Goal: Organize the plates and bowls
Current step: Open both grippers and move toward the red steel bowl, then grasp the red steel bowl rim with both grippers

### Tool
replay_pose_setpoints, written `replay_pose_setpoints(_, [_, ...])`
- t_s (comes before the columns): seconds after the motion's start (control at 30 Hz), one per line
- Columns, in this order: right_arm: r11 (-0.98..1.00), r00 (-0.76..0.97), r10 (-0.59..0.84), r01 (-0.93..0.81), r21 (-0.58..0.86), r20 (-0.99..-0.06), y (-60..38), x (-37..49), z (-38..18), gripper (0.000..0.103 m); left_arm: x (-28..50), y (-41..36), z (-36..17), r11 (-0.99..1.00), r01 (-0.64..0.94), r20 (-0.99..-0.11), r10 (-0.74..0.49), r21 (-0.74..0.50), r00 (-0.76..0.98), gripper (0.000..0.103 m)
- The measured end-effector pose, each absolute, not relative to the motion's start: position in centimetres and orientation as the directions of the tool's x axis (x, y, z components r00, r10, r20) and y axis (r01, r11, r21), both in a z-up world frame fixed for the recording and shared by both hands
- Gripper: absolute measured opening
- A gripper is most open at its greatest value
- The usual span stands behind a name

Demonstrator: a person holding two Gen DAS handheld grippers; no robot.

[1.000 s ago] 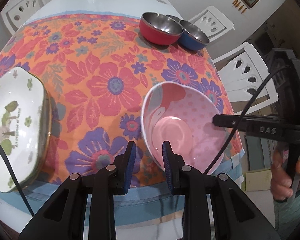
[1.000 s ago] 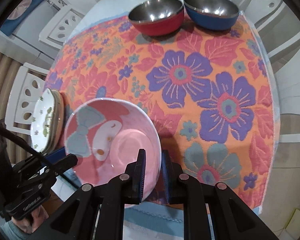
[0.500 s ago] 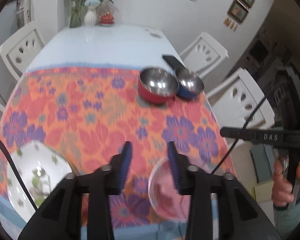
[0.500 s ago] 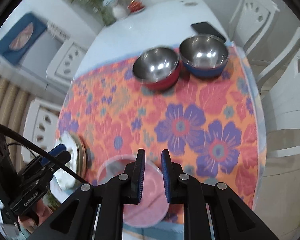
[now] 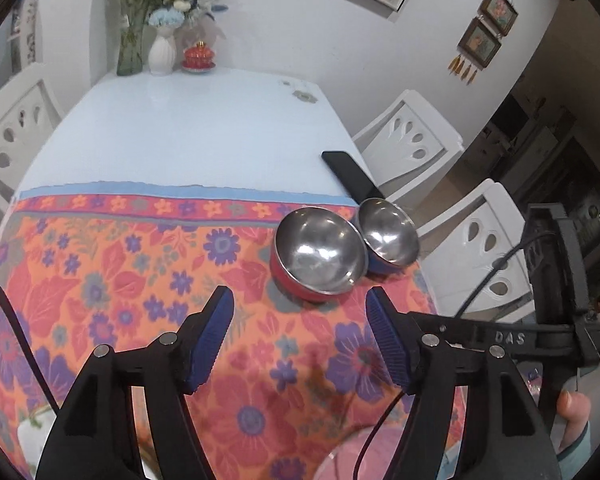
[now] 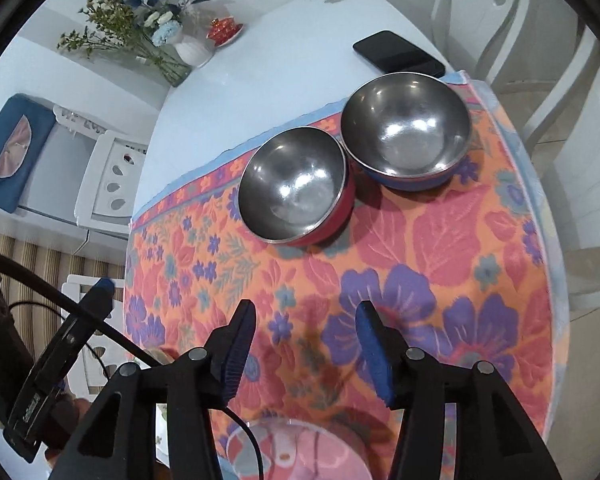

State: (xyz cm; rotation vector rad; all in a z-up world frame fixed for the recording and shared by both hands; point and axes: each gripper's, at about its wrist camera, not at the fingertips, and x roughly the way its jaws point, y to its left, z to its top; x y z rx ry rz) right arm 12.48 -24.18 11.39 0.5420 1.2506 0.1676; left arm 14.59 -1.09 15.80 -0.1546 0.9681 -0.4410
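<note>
Above a dining table [image 5: 188, 120] spread with a floral cloth [image 6: 440, 240], the left gripper [image 5: 300, 336] and right gripper [image 6: 306, 350] hang with jaws just opened partway, nothing between the blue pads. The pink bowl [image 6: 300, 452] sits on the cloth's near edge beneath them. A red bowl [image 6: 296, 190] and blue bowl [image 6: 408, 128] touch at the far end, beside a black phone [image 6: 398, 54].
</note>
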Motion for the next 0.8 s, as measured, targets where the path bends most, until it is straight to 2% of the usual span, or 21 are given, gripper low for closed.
replay_pose_setpoints(0.37, [0.852, 0.341, 0.395, 0.211, 0.479, -0.853, -24.7, 17.4, 7.7, 0.05, 22.4, -4.2, 10.0, 0.881, 0.313, -0.801, -0.459, -0.355, 0.384, 0.065])
replay_pose_setpoints(0.47, [0.844, 0.338, 0.398, 0.228, 0.485, -0.853, -24.7, 18.6, 6.1, 0.05, 24.2, -4.8, 7.8, 0.86, 0.312, -0.807, -0.496, -0.405, 0.32, 0.048])
replay_pose_setpoints(0.63, [0.839, 0.331, 0.394, 0.251, 0.482, -0.857, -24.8, 20.0, 3.9, 0.049, 26.4, -4.5, 4.9, 0.843, 0.239, -0.805, -0.534, -0.482, 0.26, 0.041])
replay_pose_setpoints(0.8, [0.839, 0.314, 0.403, 0.249, 0.484, -0.86, -24.3, 20.8, 2.6, 0.032, 26.9, -5.3, 3.7, 0.845, 0.247, -0.815, -0.528, -0.475, 0.24, 0.027])
